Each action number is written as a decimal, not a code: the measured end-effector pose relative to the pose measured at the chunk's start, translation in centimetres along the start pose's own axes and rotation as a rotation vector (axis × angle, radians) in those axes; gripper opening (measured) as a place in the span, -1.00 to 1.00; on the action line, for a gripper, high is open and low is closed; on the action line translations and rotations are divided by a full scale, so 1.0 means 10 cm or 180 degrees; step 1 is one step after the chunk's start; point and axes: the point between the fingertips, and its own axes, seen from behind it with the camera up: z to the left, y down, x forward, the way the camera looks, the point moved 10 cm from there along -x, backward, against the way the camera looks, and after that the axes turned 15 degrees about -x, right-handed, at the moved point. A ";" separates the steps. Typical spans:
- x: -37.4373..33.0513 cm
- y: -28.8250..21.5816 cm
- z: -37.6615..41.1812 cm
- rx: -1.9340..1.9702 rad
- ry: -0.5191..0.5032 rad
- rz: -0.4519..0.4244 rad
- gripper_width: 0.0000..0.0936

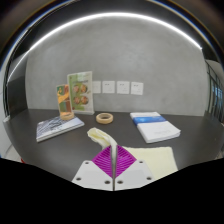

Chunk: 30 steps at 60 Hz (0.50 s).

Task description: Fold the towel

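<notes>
While fingers point(113, 163) pinch, cream towel point(128, 158) lies flat, long axis crosswise

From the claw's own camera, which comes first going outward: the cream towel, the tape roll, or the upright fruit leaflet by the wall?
1. Pale cream cloth towel: flat on the dark table, right at the claw, whose fingers look nearly closed.
2. Small beige tape roll: mid-table, beyond the fingers.
3. Upright leaflet with fruit pictures: farthest, against the back wall, left of centre.
</notes>
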 end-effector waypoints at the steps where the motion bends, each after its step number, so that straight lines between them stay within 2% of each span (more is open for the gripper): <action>1: -0.02 0.00 -0.11 0.0031 0.0028 -0.0014 -0.99; 7: -0.10 0.16 -0.73 0.0155 0.0234 0.0031 -0.99; 13: -0.08 0.49 -1.23 0.0226 0.0391 0.0208 -0.99; 20: 0.04 0.84 -1.44 0.0300 0.0291 0.0440 -0.98; 25: 0.12 1.04 -1.50 0.0212 0.0342 0.0562 -0.95; 30: 0.12 1.05 -1.50 0.0120 0.0387 0.0540 -0.93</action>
